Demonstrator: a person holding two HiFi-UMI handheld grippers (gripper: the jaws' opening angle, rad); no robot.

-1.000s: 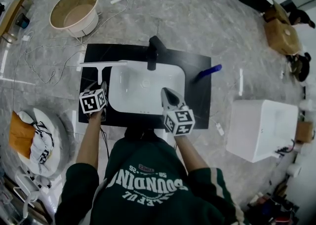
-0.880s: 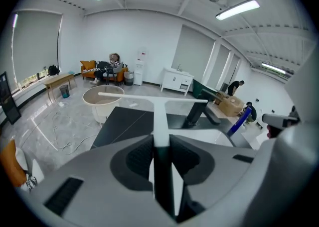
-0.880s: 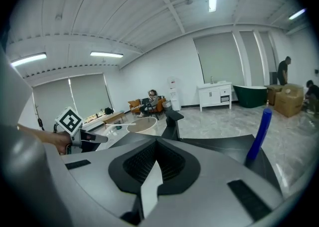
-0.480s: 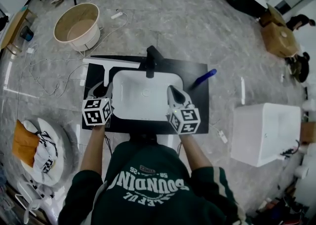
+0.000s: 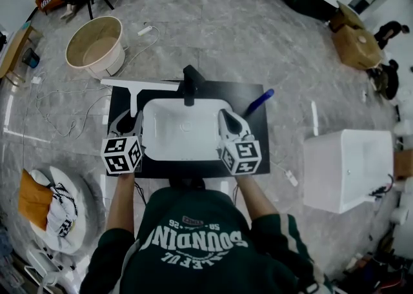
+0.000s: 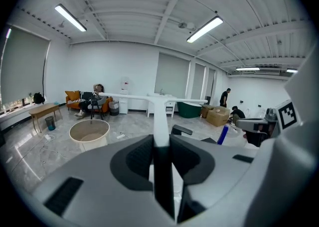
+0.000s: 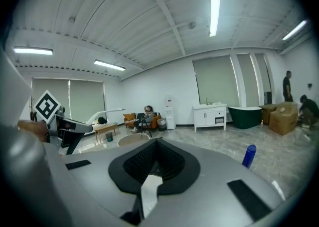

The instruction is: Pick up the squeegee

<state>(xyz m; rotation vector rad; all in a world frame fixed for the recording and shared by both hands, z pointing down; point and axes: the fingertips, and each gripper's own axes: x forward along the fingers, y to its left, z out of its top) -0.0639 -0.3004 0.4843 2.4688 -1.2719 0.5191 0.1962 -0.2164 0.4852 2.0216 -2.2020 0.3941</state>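
Squeegee is white and shaped like a T. Its long thin handle sits right between the two fingers of the left gripper. The fingers press on the handle from both sides and hold it tight. In the left gripper view the handle runs straight out from the gripper's fingers, and the wide wiper bar sits across the far end, well past the fingertips. The bar is up in the air, with the room's far wall behind it.

From the head view the bar lies over the far left corner of the black counter, just left of the black tap. The handle points back at the person.

The right gripper hangs over the right side of the white sink. Its fingers are pressed together with nothing in them, as the right gripper view shows. It is well apart from the squeegee.
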